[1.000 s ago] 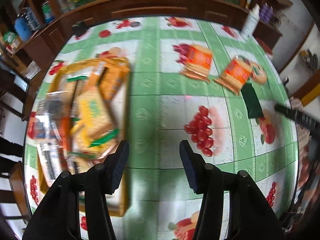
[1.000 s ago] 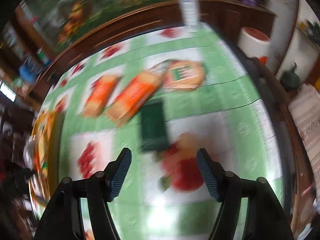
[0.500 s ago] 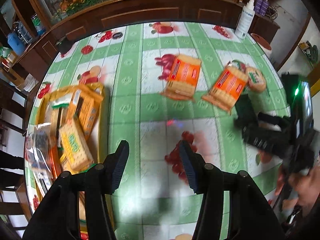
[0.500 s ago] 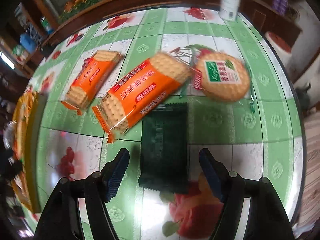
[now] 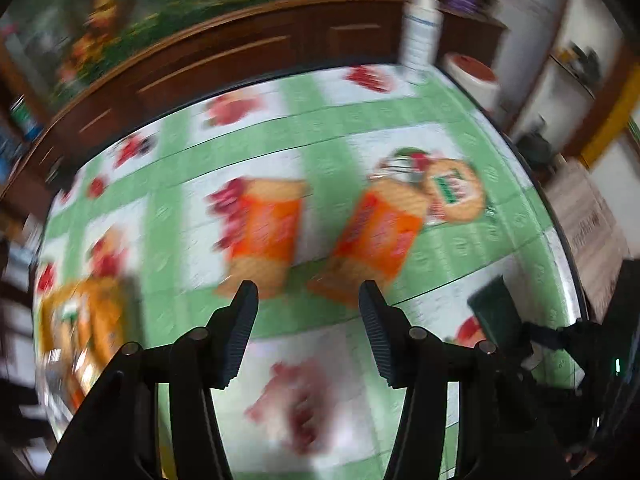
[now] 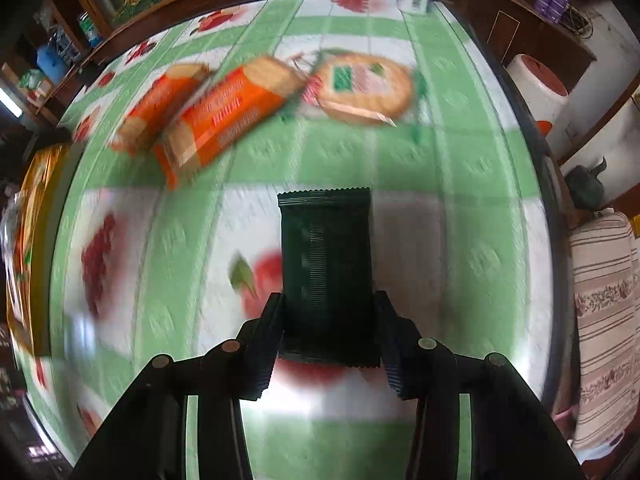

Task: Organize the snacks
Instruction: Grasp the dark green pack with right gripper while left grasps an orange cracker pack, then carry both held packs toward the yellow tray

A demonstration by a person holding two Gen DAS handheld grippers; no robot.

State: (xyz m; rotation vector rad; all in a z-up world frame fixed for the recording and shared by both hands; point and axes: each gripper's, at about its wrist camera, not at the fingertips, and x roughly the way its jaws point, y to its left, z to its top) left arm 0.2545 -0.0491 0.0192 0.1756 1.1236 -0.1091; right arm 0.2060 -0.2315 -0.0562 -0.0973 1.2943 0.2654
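Right gripper: clamped on dark green snack packet, pads pressing both long edges near its lower end; packet sticks out forward past the fingertips, serrated top edge away from the camera.
Right pose: pointing steeply down at green-and-white fruit tablecloth.
Left gripper: jaws parted, nothing between them; fingers above bare cloth.
Left pose: angled steeply down; view heavily motion-blurred.
Loose snacks: two orange cracker packs and just ahead of left fingertips, side by side; round biscuit pack touching the right-hand one.
Yellow tray: far left of table, snacks inside, well apart from both grippers.
White bottle: upright at far table edge.
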